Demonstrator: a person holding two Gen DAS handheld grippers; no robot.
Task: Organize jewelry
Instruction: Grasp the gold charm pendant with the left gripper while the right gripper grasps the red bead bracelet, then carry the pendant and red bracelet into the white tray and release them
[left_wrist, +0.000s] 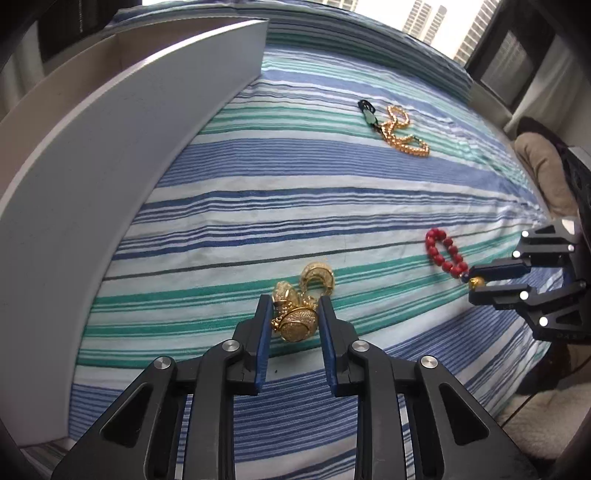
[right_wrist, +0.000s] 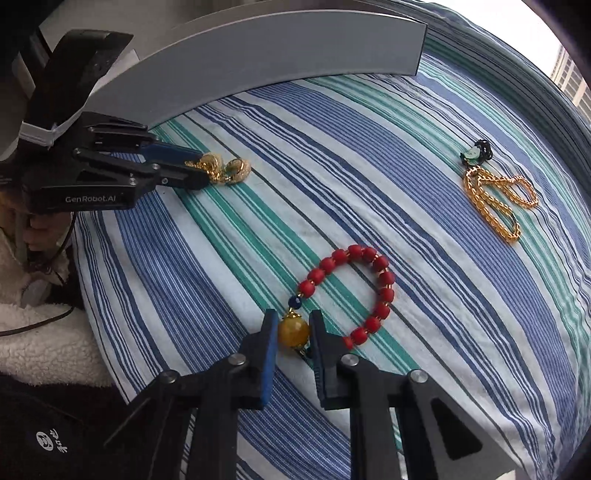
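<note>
With the left gripper (left_wrist: 293, 314) clamped on the gold chunky bracelet (left_wrist: 299, 306) and the right gripper (right_wrist: 293, 332) pinching the red bead bracelet (right_wrist: 354, 291) by its amber bead (right_wrist: 293, 332) on the striped bedsheet (right_wrist: 332, 147), both lifts wanted to be slow and straight toward the white tray (left_wrist: 110, 147).

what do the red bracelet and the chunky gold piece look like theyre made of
Red bead bracelet: matte, opaque beads, maybe coral or dyed wood, and a glossy translucent amber bead, glass or resin.
Gold piece: shiny gold-coloured metal with a pebbled, sparkly surface.
</note>
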